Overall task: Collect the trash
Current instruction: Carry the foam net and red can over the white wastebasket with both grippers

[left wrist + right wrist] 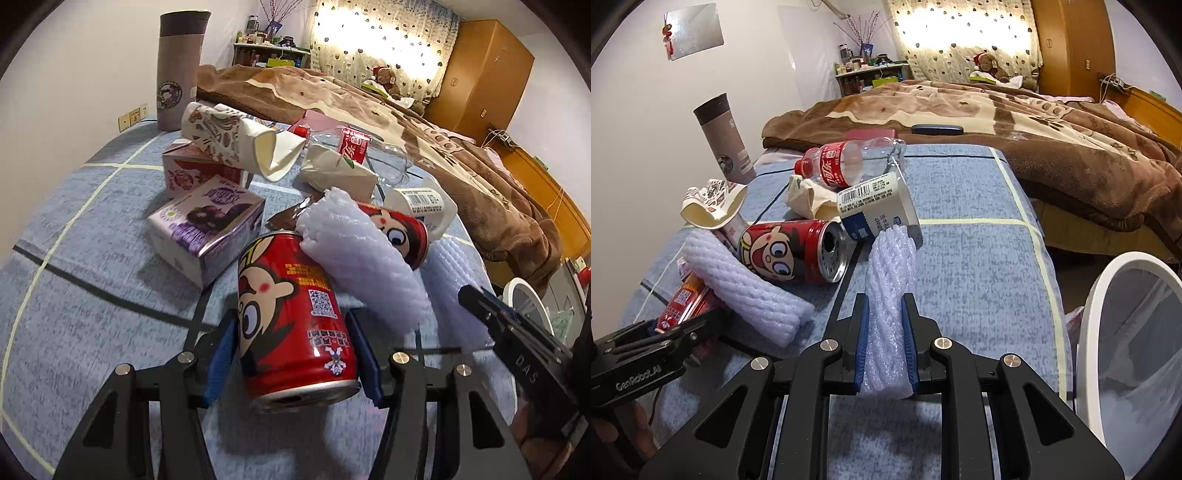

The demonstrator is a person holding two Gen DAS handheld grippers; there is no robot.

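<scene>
A red cartoon-print can (pixel 291 314) lies on the blue bedcover between the blue pads of my left gripper (pixel 295 362), which is shut on it. A white foam net sleeve (pixel 354 258) leans across that can and a second red can (pixel 399 232). My right gripper (pixel 886 347) is shut on another foam net sleeve (pixel 890 280), squeezing its near end. In the right wrist view the second red can (pixel 786 254) lies left of the held sleeve, with the loose foam sleeve (pixel 746 291) beside it. The left gripper (pixel 665 339) shows at the lower left there.
A white-rimmed bin with a plastic liner (pixel 1086 332) stands off the bed's right edge. Purple cartons (pixel 207 229), crushed paper cups (pixel 236 140), a cola bottle (pixel 354 144), a white barcode tub (pixel 875 206) and a tall thermos (pixel 181 70) crowd the far side. A brown blanket (pixel 1034 122) lies beyond.
</scene>
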